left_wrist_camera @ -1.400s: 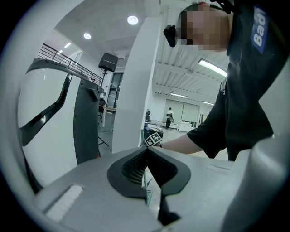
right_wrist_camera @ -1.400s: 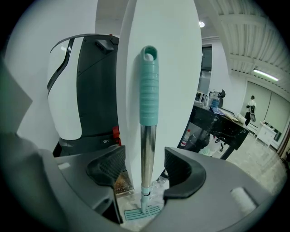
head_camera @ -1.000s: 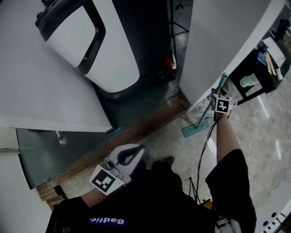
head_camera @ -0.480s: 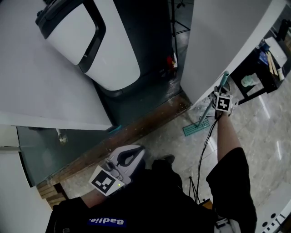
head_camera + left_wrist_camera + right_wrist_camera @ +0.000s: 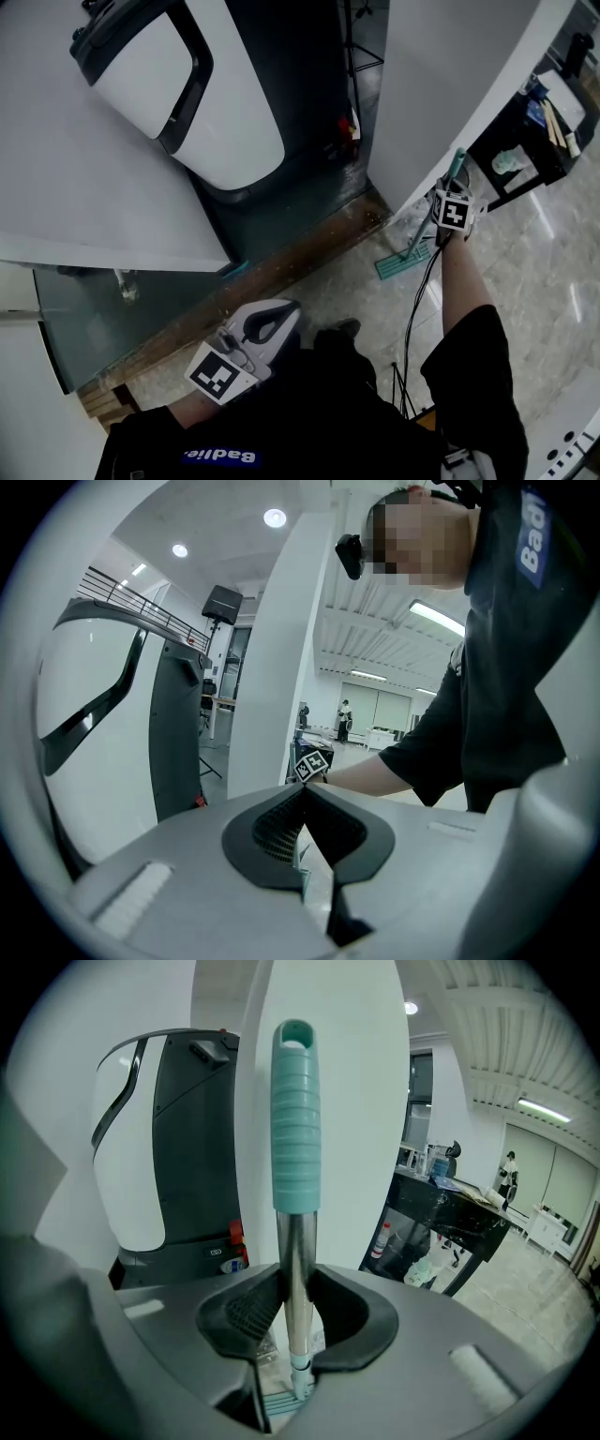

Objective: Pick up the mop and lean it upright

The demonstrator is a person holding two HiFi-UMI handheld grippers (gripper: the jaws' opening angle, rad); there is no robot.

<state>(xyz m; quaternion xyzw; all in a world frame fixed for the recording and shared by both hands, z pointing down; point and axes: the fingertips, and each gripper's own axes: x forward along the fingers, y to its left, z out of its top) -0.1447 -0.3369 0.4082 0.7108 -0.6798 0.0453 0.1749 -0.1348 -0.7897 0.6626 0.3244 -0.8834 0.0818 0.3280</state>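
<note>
Black short-sleeved shirt (image 5: 469,366); grey left gripper (image 5: 303,794) and right gripper (image 5: 298,1281), fingers (image 5: 247,1312) seemingly black and ribbed.

Looking steeply down from head height onto the floor (image 5: 534,262), with the left tool (image 5: 284,311) close below and the right tool (image 5: 448,192) farther out. Riding on the left tool, facing nearly level across the room, catching the right tool's marker cube (image 5: 311,764). Riding on the right tool, close along the mop handle (image 5: 295,1147). Shared throughout: the white-and-dark machine (image 5: 187,103) and white pillar (image 5: 450,75).
</note>
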